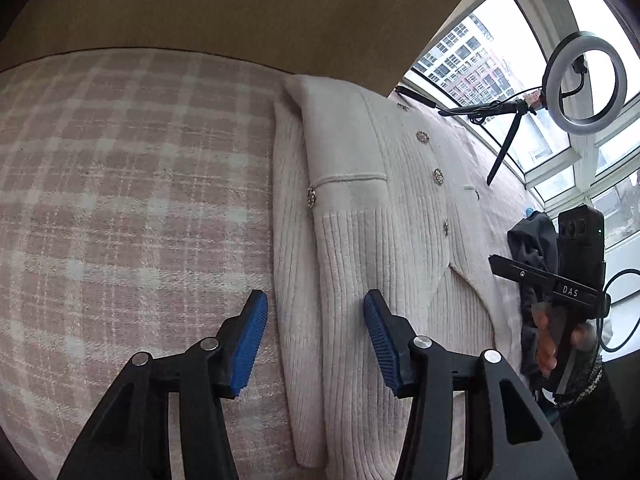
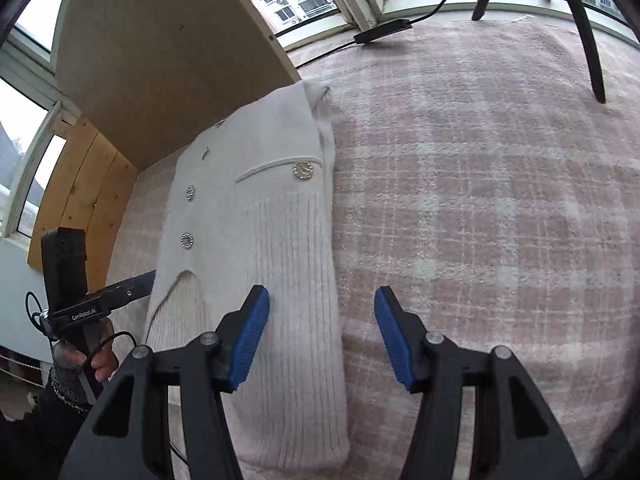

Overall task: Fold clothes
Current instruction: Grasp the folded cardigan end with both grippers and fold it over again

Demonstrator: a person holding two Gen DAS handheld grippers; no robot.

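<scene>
Both hand-held grippers hang released over a cream ribbed cardigan [image 1: 352,216] lying buttoned and partly folded lengthwise on the pink plaid surface [image 1: 120,184]: the left hand-held gripper [image 1: 316,340] has its blue pads spread across the garment's left edge, and the right hand-held gripper [image 2: 322,340] has one pad above the knit's right edge and the other above bare plaid. Beyond the cardigan stand a ring light [image 1: 586,82] on a black tripod [image 1: 506,148] by the window, and a dark cloth [image 1: 532,248] seems to lie at the surface's right edge, though the left-wrist view is too cluttered there to be sure.
</scene>
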